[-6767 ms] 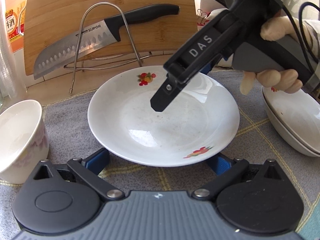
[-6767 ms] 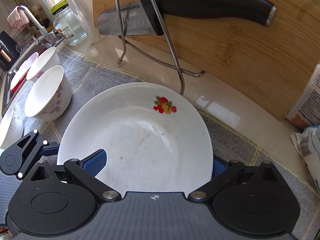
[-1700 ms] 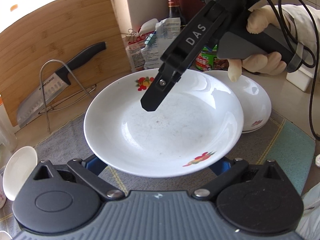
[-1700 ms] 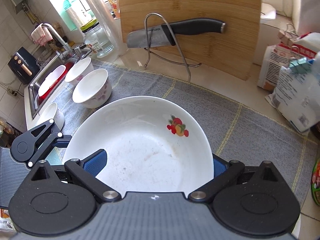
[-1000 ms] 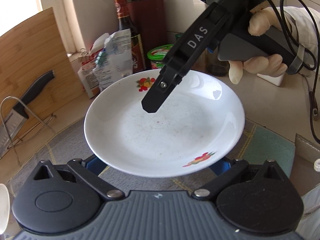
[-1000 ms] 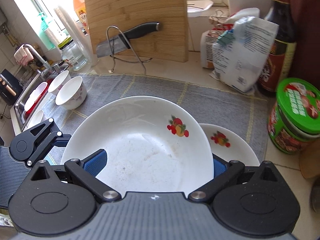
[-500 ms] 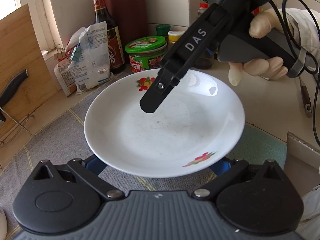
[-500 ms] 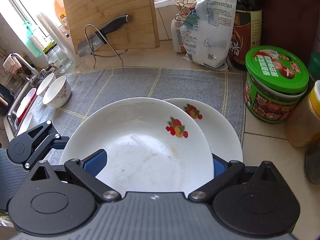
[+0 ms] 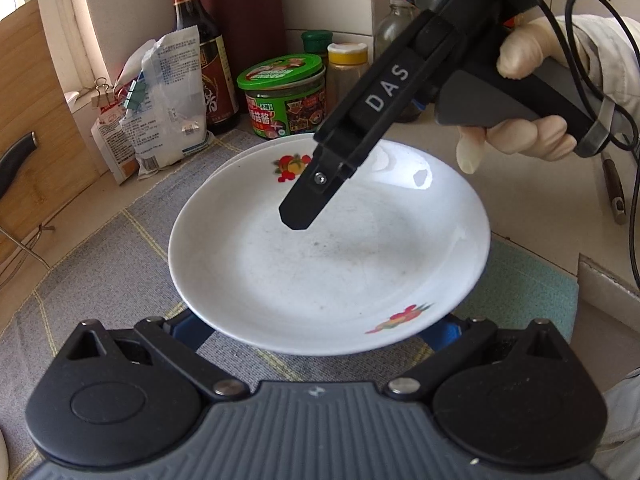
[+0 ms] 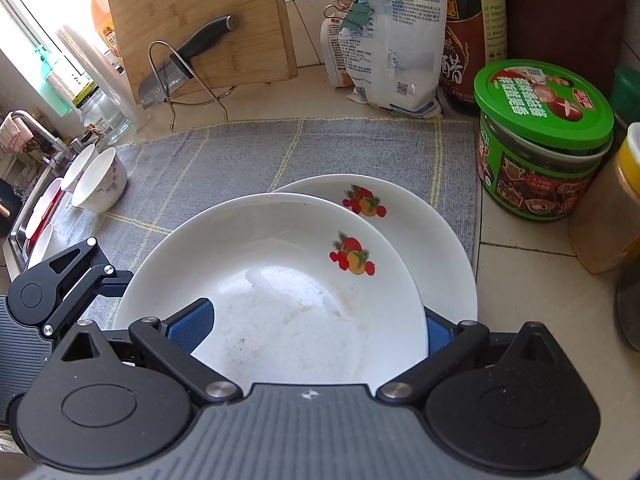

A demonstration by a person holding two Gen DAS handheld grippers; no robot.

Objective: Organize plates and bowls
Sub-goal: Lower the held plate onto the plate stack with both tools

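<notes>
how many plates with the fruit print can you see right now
2: the held plate, carried by both grippers, and a second plate lying on the grey mat beneath it, near the green-lidded jar. More may be hidden.

Plate, white, fruit motif, between blue pads of right gripper, overlapping second plate on grey mat; left gripper near left; bowl far left.
</notes>
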